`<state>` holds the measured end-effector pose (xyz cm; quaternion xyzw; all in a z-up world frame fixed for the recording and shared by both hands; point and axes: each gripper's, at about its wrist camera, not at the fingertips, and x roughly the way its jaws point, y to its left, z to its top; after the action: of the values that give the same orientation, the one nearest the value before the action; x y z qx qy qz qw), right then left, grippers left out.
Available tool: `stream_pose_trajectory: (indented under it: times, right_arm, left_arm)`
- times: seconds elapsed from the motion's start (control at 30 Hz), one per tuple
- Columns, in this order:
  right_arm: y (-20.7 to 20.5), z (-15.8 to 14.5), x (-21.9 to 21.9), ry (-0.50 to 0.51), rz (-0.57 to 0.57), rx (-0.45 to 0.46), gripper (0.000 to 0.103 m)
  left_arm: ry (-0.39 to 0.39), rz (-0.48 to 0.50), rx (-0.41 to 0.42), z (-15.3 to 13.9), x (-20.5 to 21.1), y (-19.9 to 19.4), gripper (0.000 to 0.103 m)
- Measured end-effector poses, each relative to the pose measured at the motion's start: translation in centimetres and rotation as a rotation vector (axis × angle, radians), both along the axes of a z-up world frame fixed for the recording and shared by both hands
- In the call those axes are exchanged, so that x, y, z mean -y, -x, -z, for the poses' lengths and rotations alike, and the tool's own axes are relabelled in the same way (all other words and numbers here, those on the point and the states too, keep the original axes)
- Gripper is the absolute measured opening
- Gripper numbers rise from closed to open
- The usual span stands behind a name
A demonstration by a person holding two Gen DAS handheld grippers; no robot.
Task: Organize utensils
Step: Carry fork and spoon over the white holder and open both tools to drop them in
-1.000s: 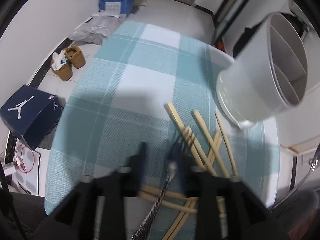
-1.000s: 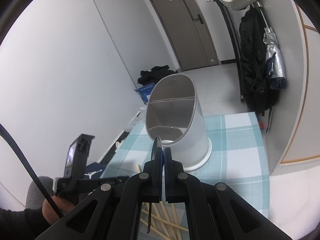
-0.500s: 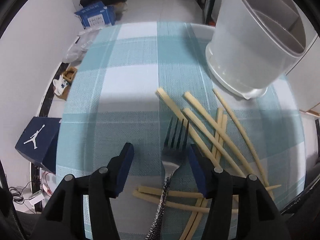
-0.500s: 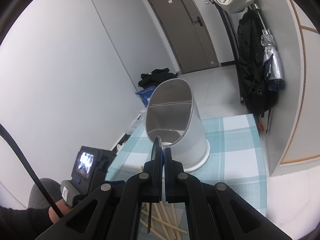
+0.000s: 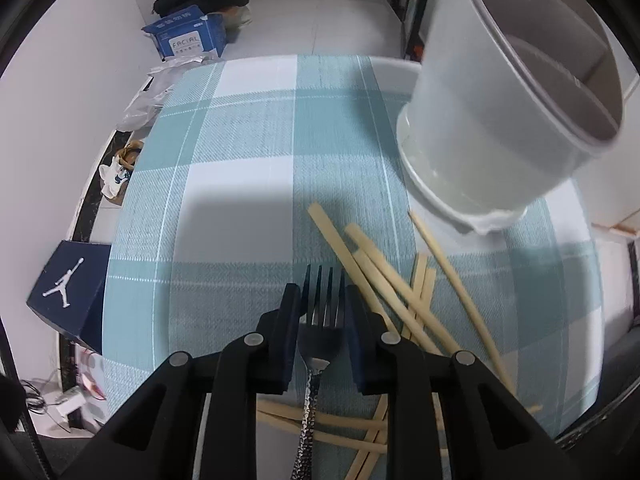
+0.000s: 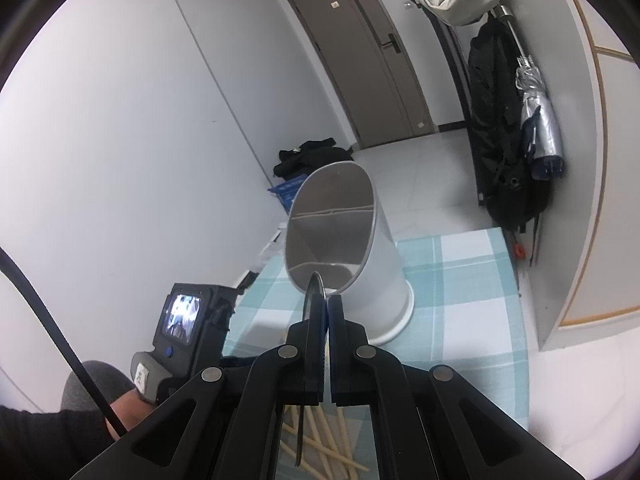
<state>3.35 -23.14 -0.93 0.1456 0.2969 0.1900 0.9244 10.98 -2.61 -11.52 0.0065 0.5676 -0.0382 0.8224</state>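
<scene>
Straddling one fork (image 5: 322,312), the left gripper (image 5: 323,300) has its jaws narrowly apart, one finger (image 5: 289,312) on each side of the fork's head; whether the pads touch the metal cannot be told. Fork count: 1, four tines pointing to 12 o'clock, hammered handle running to 6 o'clock over the chopsticks (image 5: 384,280).

Chopsticks: loose pile on the checked cloth (image 5: 240,160), from 3 to 6 o'clock of the fork. At least 8 sticks visible in the left view; the exact number cannot be told where they cross. One long stick reaches up to the base of the holder (image 5: 492,120).

Holder: 1, white, divided, standing on the cloth at 1 to 2 o'clock of the fork, well apart from it. In the right view the holder (image 6: 344,256) shows dividers making at least 3 compartments, none holding a utensil as far as can be seen.

Right gripper (image 6: 325,312): jaws together, clamped on a thin dark utensil (image 6: 311,292) seen edge-on; its rounded tip sticks up at 12 o'clock in front of the holder mouth. Kind of utensil cannot be told. Gripper is raised above the cloth.

Off the table, left view: 1 navy shoebox (image 5: 70,284) at 9 o'clock, 1 blue carton (image 5: 186,38) at 11 o'clock.
</scene>
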Motion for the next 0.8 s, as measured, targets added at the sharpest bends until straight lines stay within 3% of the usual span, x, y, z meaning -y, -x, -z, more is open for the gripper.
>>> stream_pose_trajectory:
  times: [0.4,0.6,0.8]
  right_arm:
    - [0.6,-0.4,-1.5,0.077,0.001,0.057,0.001]
    - [0.9,-0.7,-2.2,0.100,0.006,0.087,0.001]
    - [0.9,-1.0,-2.8,0.105,0.011,0.096,0.001]
  left_arm:
    - [0.215,-0.173,0.256,-7.2,-3.5,2.5,0.017]
    - [0.269,-0.142,0.329,-9.2,-3.4,2.7,0.017]
    - [0.253,-0.083,0.338,-10.2,-2.8,2.8,0.017]
